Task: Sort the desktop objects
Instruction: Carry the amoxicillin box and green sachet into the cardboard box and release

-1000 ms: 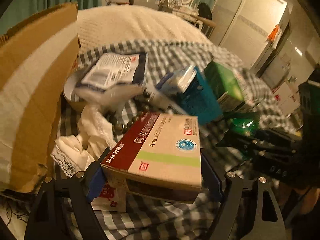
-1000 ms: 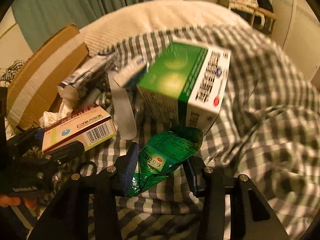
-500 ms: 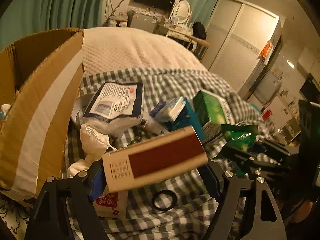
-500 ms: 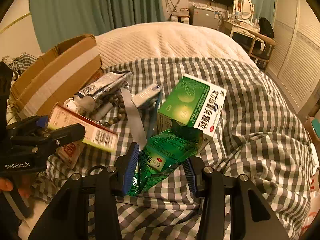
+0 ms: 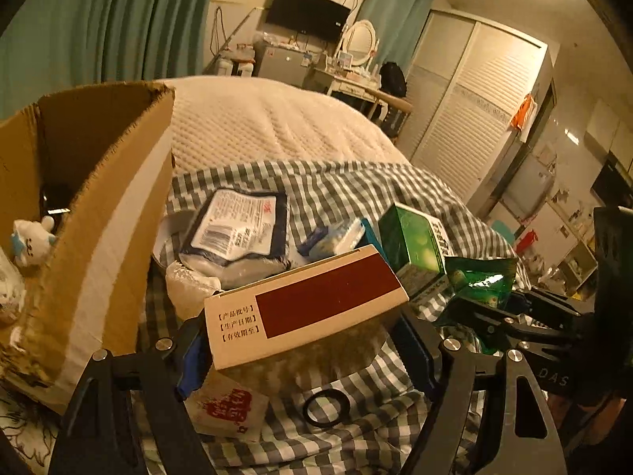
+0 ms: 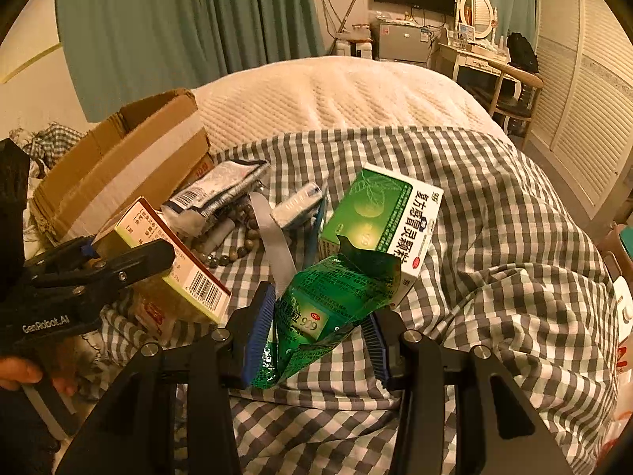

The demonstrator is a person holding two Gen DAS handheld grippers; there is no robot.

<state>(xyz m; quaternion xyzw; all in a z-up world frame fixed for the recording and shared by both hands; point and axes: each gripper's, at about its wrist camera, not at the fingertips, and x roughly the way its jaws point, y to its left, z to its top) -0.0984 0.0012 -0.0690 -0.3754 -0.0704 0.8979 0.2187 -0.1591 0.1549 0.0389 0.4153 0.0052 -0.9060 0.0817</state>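
Both loads had risen off the checked bedspread right of the cardboard box [image 5: 118, 213]: left tongs [image 5: 304, 340] clamped the medicine carton [image 5: 308, 301], right tongs [image 6: 316, 324] the green sachet [image 6: 328, 301], ready for boxing.

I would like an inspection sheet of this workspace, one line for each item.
Surface: checked cloth over a bed.
Job's things: medicine box in the left hand-held gripper; green sachet in the right hand-held gripper; green box and cardboard box on the bed.
Clutter: silver pouch, beads, black ring.
Grippers: both shut on their items.
Cables: nothing seen near the work.
Surroundings: curtains, wardrobe.
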